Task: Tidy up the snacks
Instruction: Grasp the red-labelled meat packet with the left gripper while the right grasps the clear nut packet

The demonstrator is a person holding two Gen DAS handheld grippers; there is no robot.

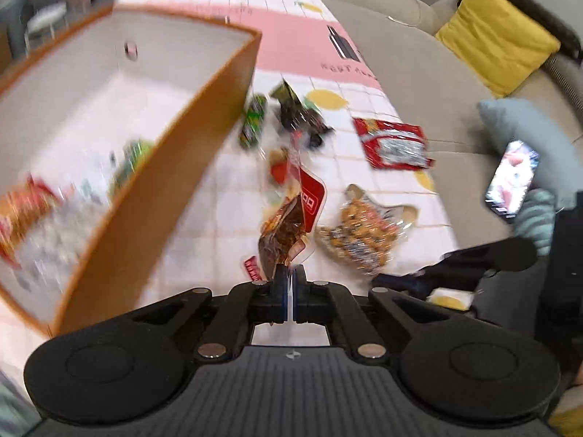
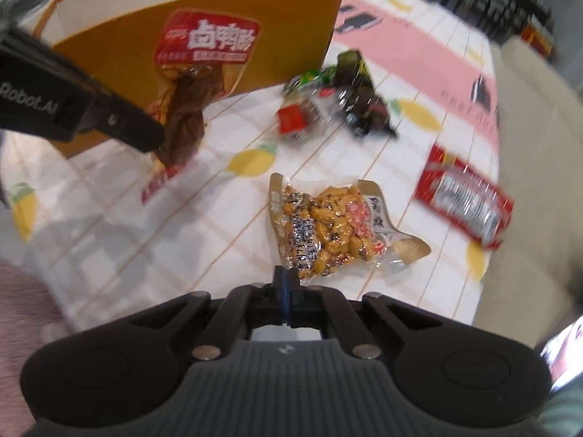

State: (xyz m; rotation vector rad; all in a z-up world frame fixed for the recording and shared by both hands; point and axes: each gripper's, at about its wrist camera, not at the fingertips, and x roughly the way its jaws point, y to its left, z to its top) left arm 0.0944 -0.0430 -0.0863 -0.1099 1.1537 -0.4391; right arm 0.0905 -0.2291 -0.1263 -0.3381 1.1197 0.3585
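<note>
Left gripper: clamping the lower edge of the meat pack, which is hanging clear of the table beside the box.
Right gripper: pinching the near corner of the peanut pack.
Box: sitting left, already holding some snacks.
Loose snacks: red pack, dark pack and others lying on the table.

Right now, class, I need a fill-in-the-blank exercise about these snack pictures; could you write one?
1. The left gripper is shut on a packet of brown meat with a ____ label.
2. The right gripper pinches the packet of ____.
3. The box has orange walls and a ____ inside.
4. The tablecloth is printed with yellow ____.

Missing words: red; peanuts; white; lemons
</note>
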